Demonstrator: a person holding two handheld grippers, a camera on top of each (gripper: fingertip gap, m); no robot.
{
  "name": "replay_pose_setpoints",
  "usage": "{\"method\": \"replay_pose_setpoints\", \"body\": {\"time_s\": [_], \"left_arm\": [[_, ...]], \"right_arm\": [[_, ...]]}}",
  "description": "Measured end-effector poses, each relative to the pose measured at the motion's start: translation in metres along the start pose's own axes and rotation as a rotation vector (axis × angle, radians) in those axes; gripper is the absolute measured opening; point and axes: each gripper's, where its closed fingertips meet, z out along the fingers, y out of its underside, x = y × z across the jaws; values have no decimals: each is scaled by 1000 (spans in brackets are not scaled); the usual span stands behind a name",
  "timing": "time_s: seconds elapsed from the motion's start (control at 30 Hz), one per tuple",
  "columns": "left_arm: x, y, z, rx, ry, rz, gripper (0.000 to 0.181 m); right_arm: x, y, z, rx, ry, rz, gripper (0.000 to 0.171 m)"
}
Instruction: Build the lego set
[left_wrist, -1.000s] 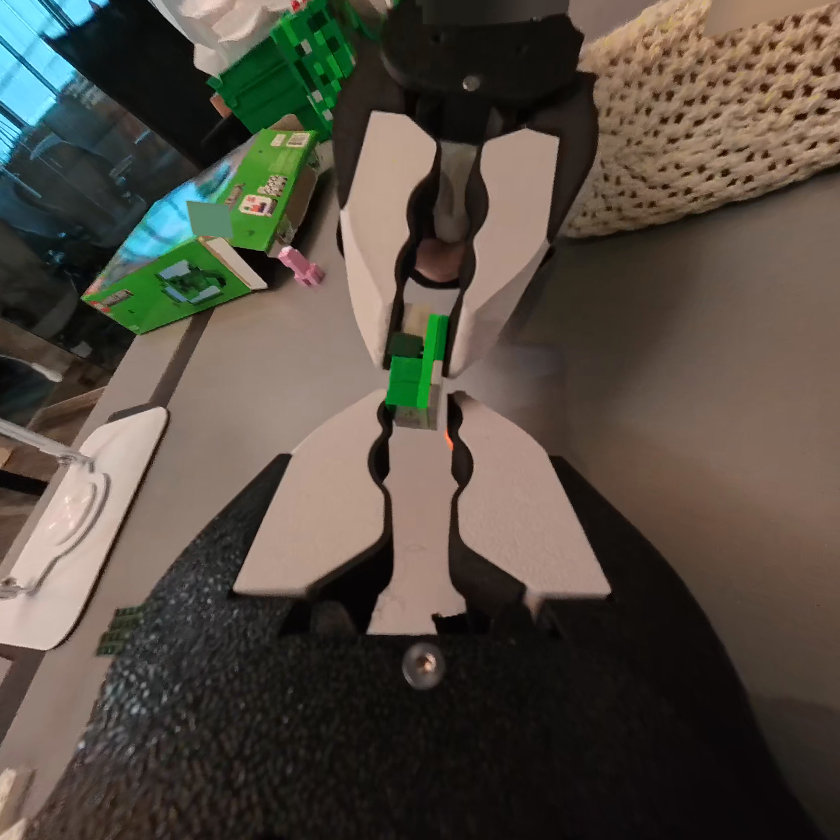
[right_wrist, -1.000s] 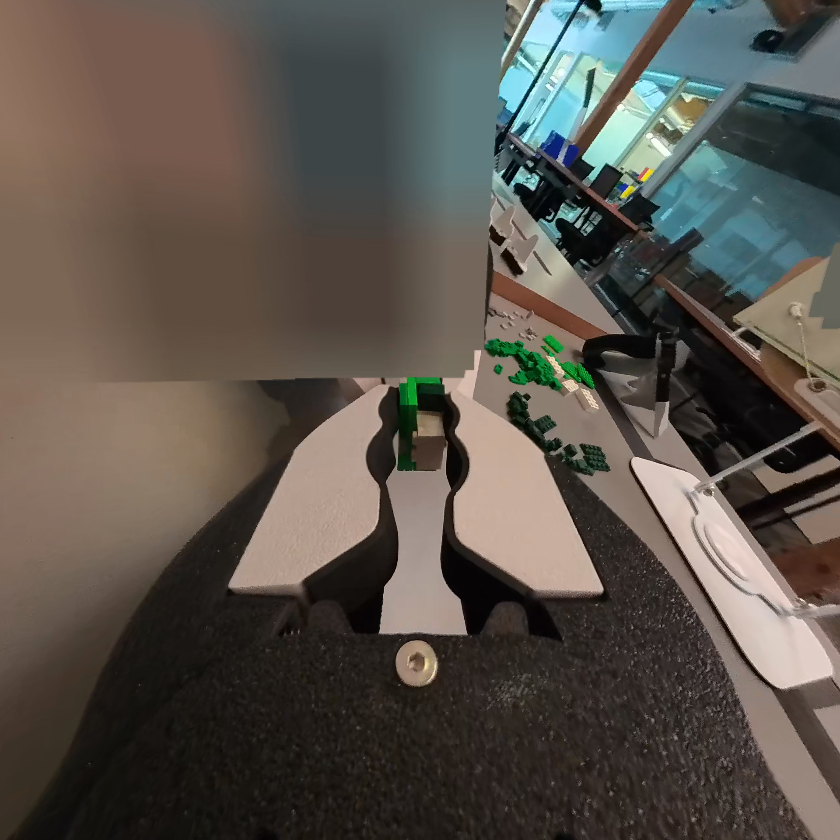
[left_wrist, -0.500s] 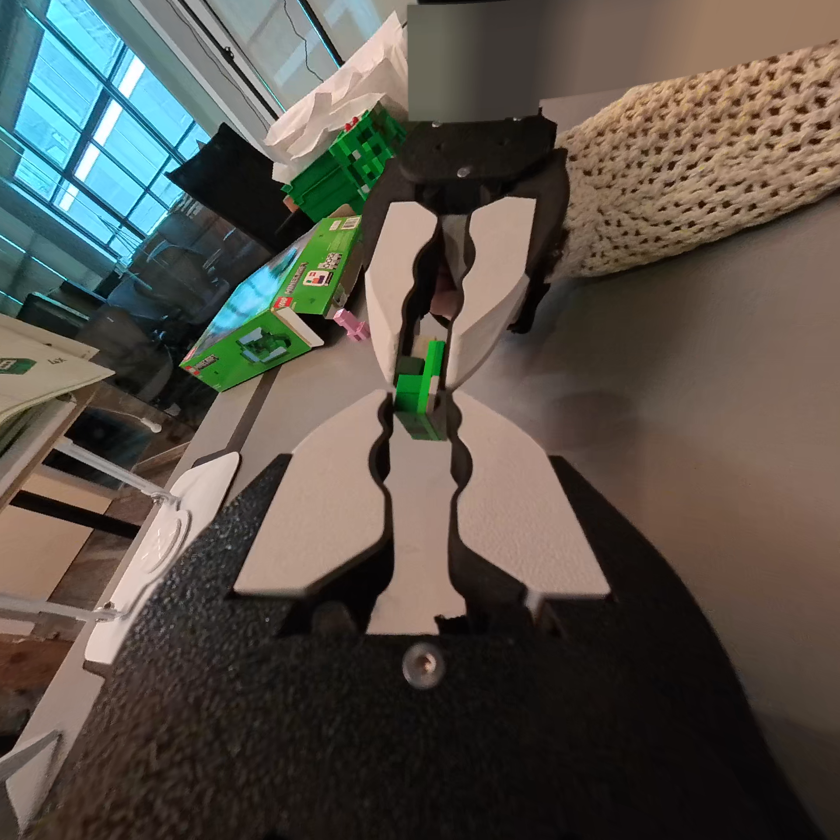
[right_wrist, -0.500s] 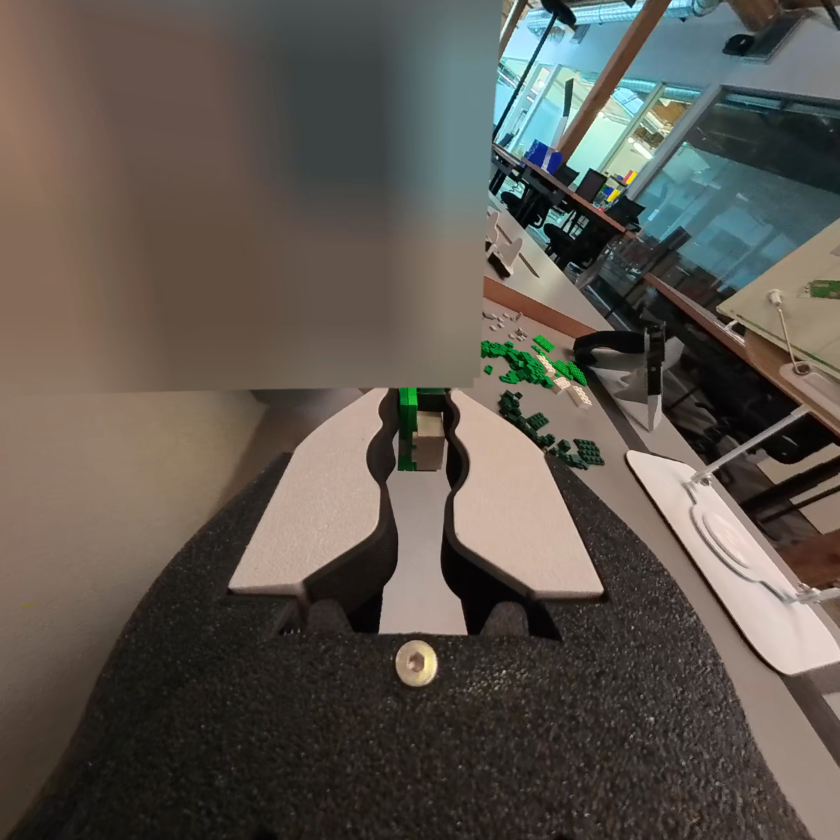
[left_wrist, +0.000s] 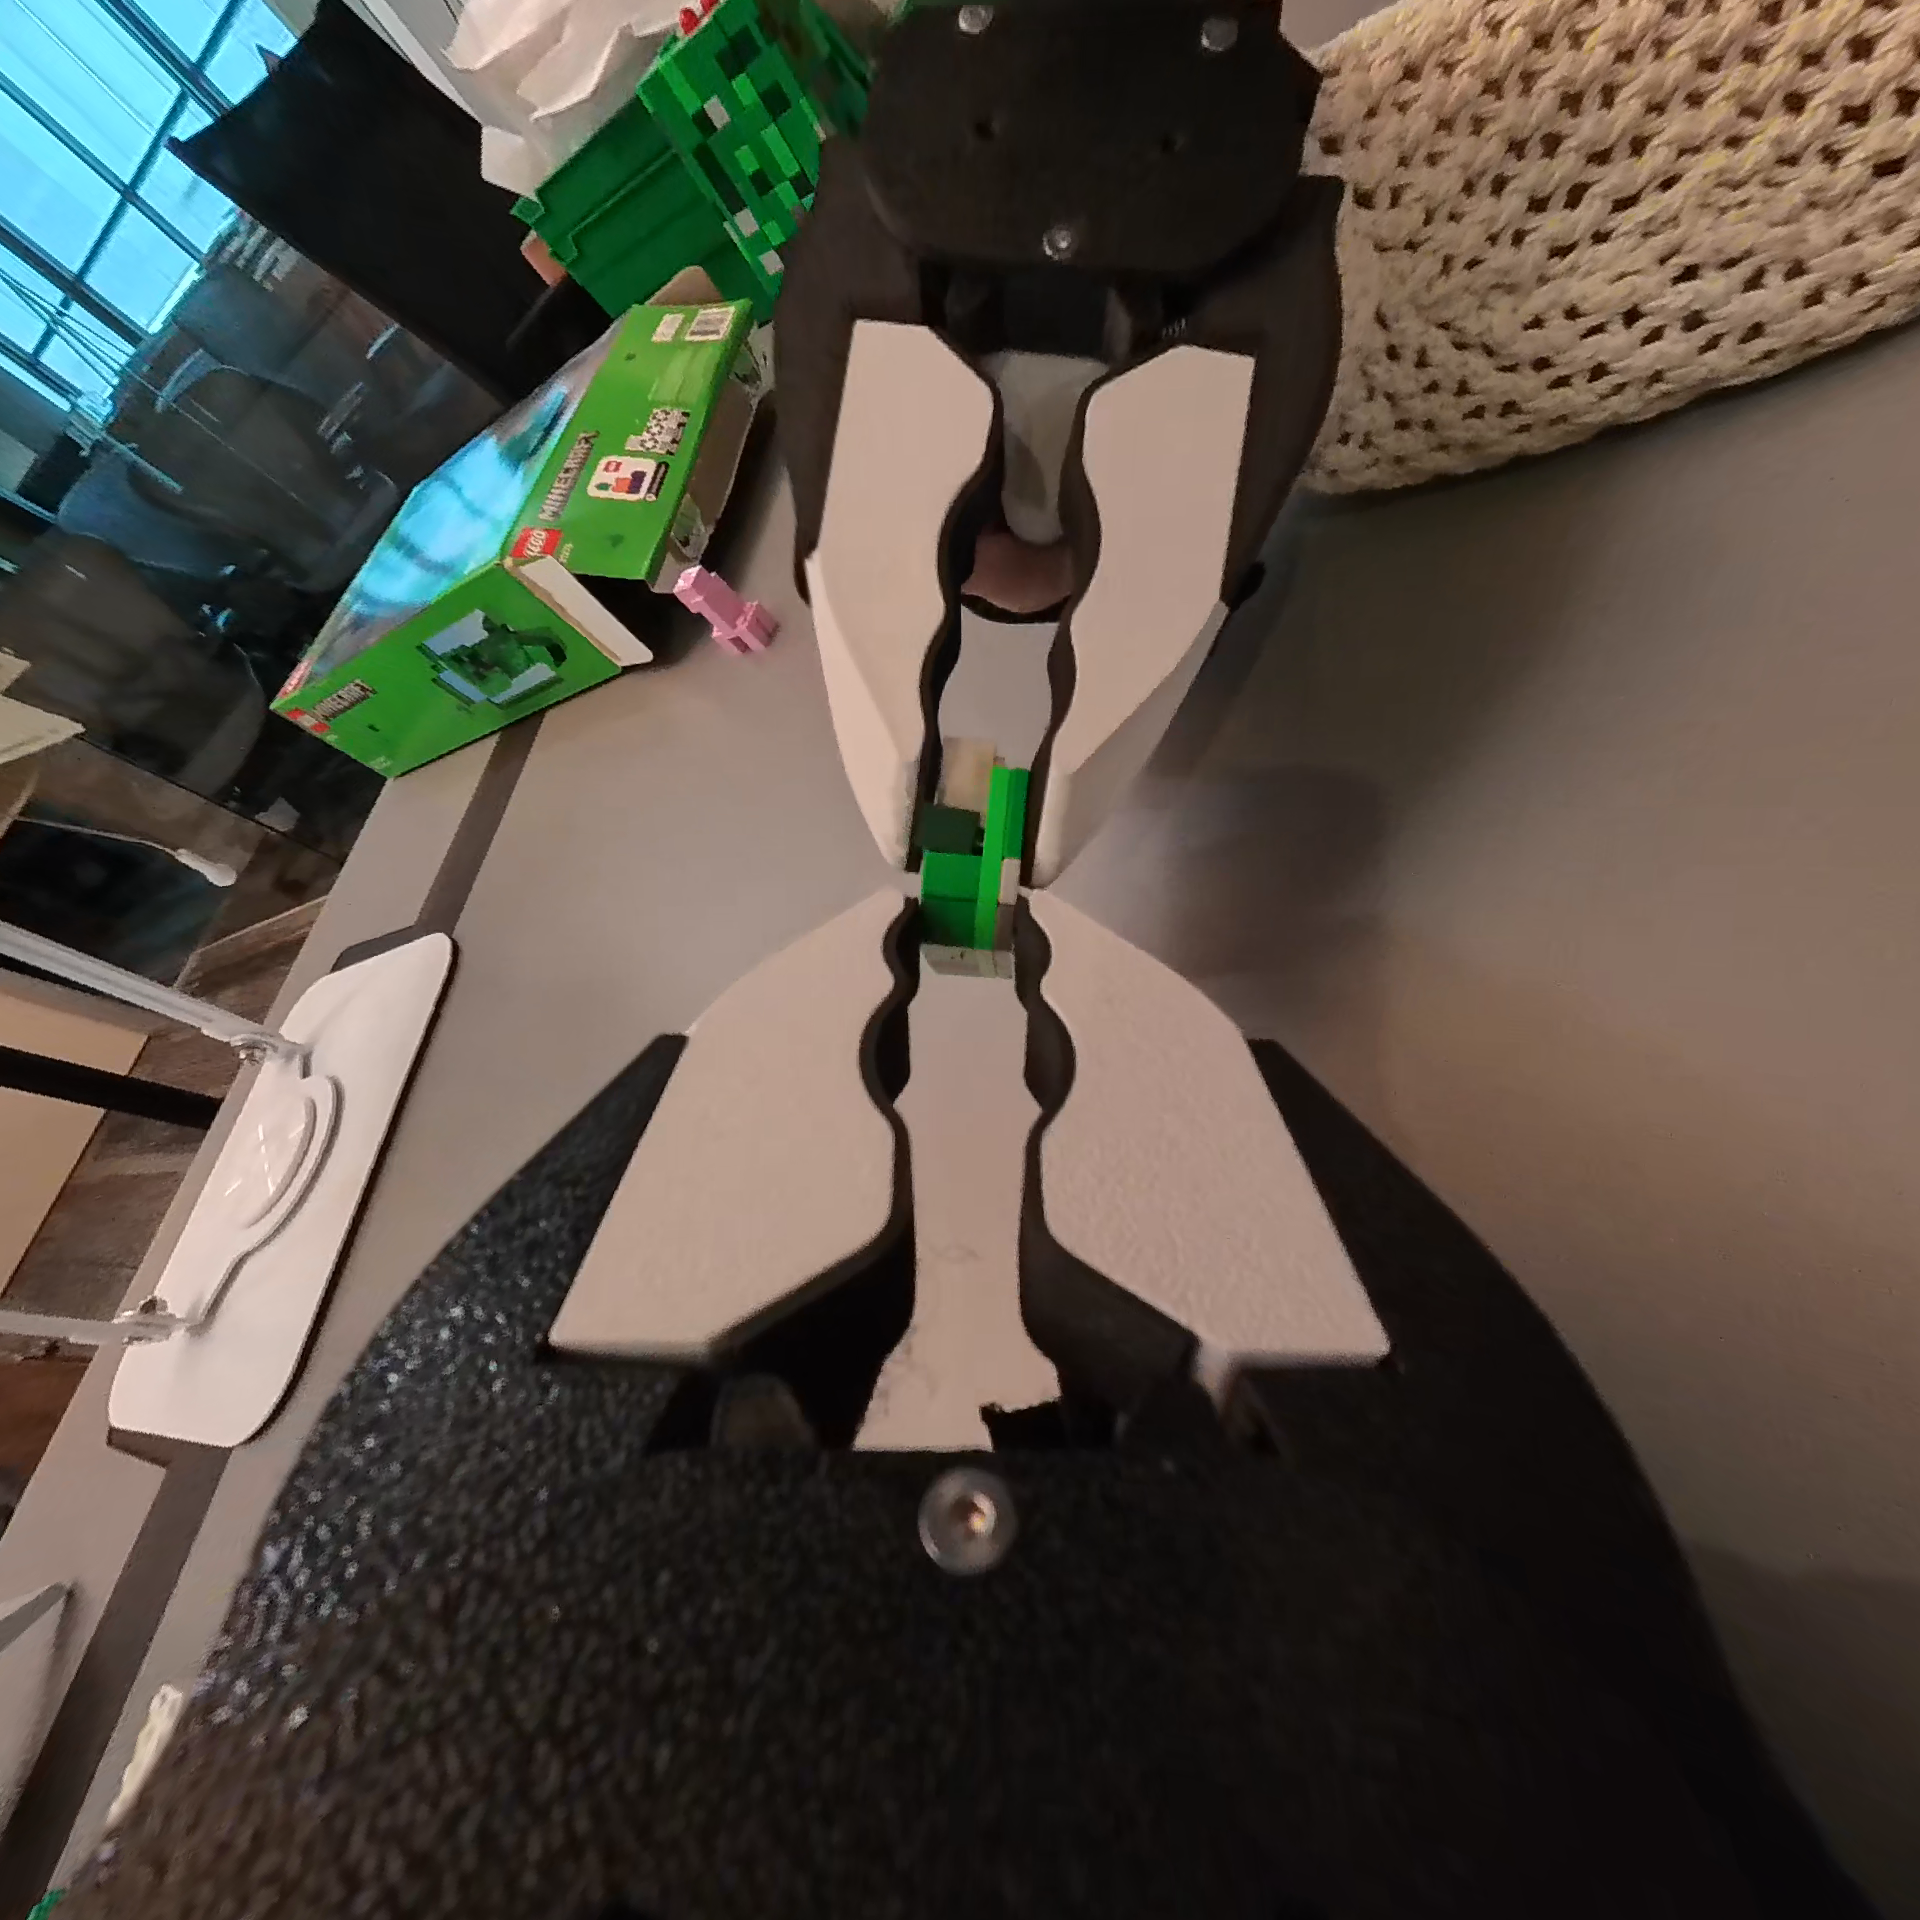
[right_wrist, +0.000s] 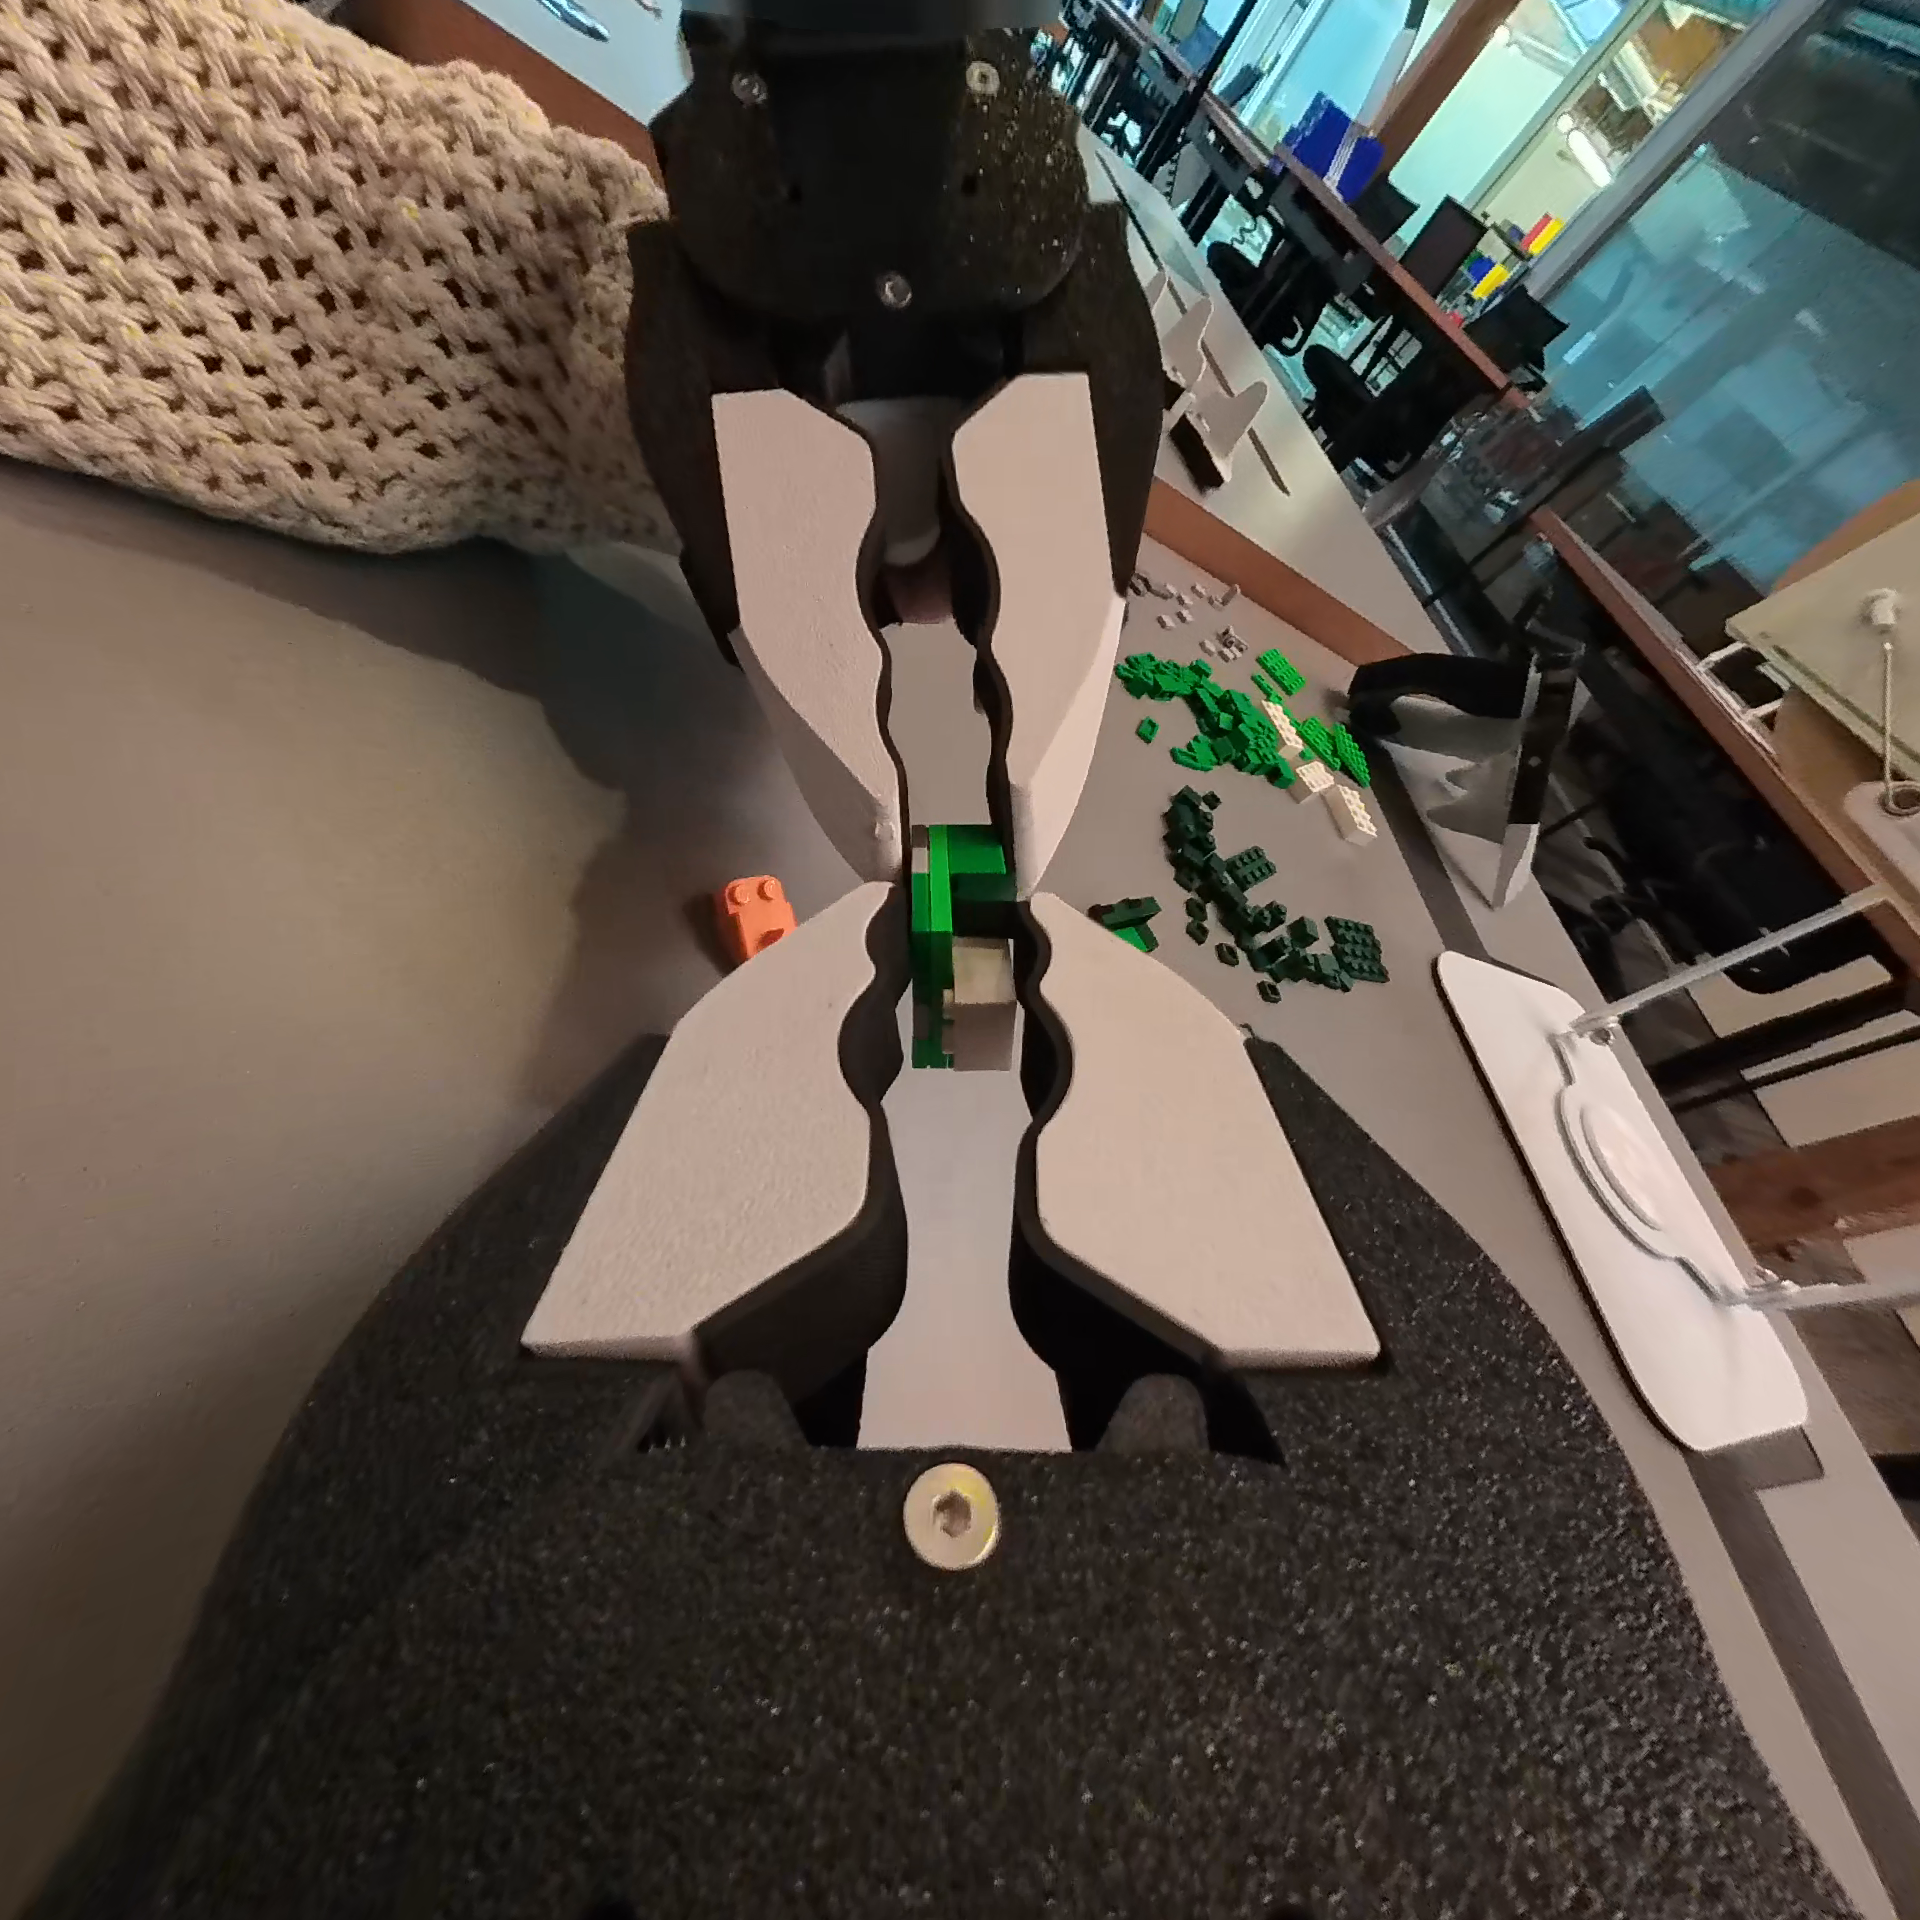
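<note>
A small lego assembly (left_wrist: 961, 883) of bright green, dark green and grey bricks is held above the grey table. My left gripper (left_wrist: 966, 940) is shut on its near end. My right gripper (left_wrist: 971, 821) faces it tip to tip and is shut on the far end. In the right wrist view the same assembly (right_wrist: 935, 935) sits between my right gripper (right_wrist: 961, 977) below and my left gripper (right_wrist: 951, 831) above. Most of the assembly is hidden between the fingers.
A green set box (left_wrist: 499, 582), a built green block model (left_wrist: 748, 135) and a pink figure (left_wrist: 727, 613) lie at the back left. Loose green bricks (right_wrist: 1247, 727), dark green bricks (right_wrist: 1247, 904) and an orange piece (right_wrist: 753, 914) lie on the table. A knitted sleeve (right_wrist: 260, 260) is behind. The grippers are tip to tip, or close to it. From either gripper's tips it is about 25 cm to the pink figure (left_wrist: 727, 613).
Both grippers stay shut tip to tip on the assembly. The pair has swung and tilted, so the right wrist view now looks down at the table, the left gripper and the sleeve.
</note>
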Motion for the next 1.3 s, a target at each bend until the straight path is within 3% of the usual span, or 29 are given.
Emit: {"method": "replay_pose_setpoints", "body": {"time_s": [0.3, 0.5, 1.3], "left_arm": [[2, 5, 1, -18, 19, -21, 17], [3, 7, 1, -25, 27, -26, 17], [11, 9, 0, -40, 71, -23, 17]], "right_arm": [[3, -2, -3, 16, 5, 17, 25], [-2, -1, -2, 4, -20, 6, 17], [-7, 3, 0, -20, -76, 46, 16]]}}
